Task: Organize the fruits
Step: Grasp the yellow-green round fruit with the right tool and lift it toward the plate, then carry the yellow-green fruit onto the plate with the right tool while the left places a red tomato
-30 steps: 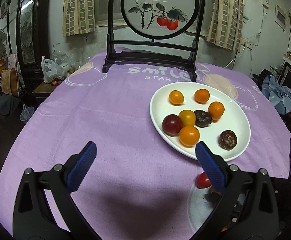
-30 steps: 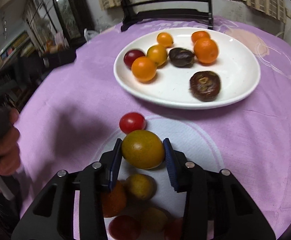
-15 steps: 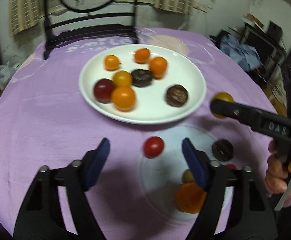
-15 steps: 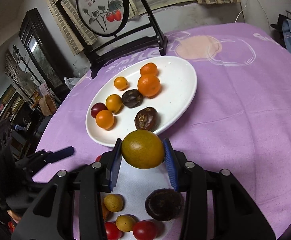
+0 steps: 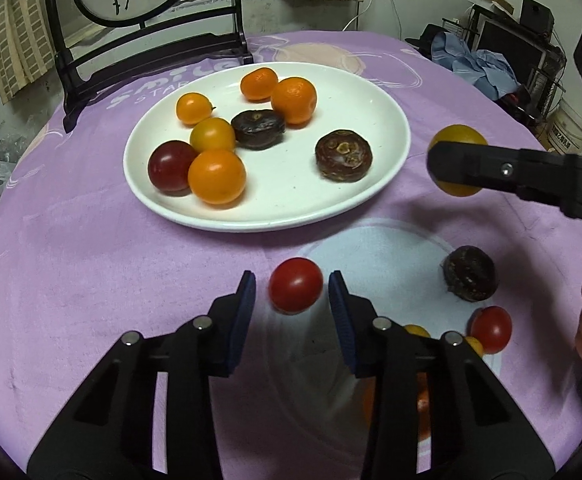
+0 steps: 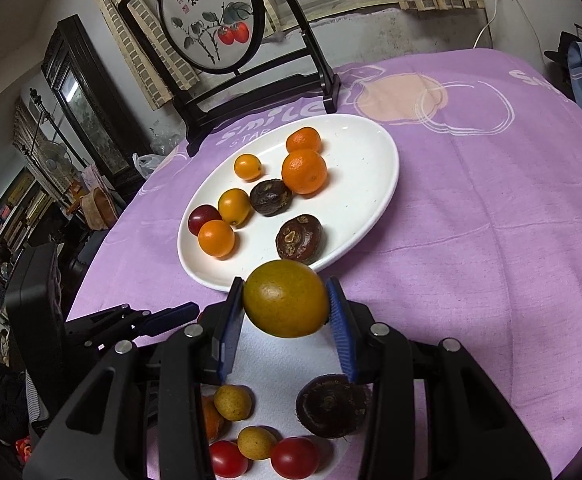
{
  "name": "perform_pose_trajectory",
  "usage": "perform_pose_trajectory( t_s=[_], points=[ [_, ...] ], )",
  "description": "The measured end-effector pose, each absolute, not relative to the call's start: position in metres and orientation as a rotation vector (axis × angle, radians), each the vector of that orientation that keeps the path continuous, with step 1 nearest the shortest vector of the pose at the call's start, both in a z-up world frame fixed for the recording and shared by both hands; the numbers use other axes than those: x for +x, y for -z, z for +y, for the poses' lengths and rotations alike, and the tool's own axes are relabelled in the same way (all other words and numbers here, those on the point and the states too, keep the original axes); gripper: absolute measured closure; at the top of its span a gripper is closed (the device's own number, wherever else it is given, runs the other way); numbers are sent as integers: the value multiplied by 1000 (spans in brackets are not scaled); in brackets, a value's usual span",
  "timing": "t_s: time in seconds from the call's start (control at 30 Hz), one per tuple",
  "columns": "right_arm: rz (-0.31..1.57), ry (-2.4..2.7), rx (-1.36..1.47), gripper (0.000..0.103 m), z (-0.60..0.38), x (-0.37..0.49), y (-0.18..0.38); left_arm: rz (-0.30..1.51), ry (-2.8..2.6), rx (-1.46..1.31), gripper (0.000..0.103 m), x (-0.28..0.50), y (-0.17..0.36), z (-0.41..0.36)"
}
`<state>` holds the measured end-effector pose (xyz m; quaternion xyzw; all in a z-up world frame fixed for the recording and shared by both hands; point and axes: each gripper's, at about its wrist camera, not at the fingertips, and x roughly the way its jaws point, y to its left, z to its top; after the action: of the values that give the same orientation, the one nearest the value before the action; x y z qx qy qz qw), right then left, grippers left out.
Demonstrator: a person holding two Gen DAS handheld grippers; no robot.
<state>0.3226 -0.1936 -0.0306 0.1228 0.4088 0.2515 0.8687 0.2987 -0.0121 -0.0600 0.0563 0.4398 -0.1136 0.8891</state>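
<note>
Yellow-green fruit (image 6: 286, 304) clamped in right tongs (image 6: 287, 312); left tongs (image 5: 293, 300) parted, flanking red tomato (image 5: 295, 285), contact unclear.

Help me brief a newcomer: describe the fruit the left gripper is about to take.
Start at the white plate on the purple cloth, then come toward the left gripper. The red cherry tomato sits between its open fingers, alone at the clear mat's edge, apart from the other tomatoes.
</note>
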Motion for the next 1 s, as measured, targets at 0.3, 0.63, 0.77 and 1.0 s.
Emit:
perform_pose_trajectory(
  t_s=[0.3, 0.63, 0.77, 1.0],
  points=[
    [851, -535, 250, 62, -191, 321, 29, 944, 241, 138, 73, 305, 71, -17],
    [850, -551, 241, 61, -186, 320, 32, 913, 278, 125, 74, 299, 59, -16],
    [811, -559, 233, 61, -184, 319, 28, 837, 300, 50, 74, 291, 34, -5],
    [758, -542, 204, 61, -163, 345, 21, 777, 218, -82, 74, 332, 10, 12]
  ],
)
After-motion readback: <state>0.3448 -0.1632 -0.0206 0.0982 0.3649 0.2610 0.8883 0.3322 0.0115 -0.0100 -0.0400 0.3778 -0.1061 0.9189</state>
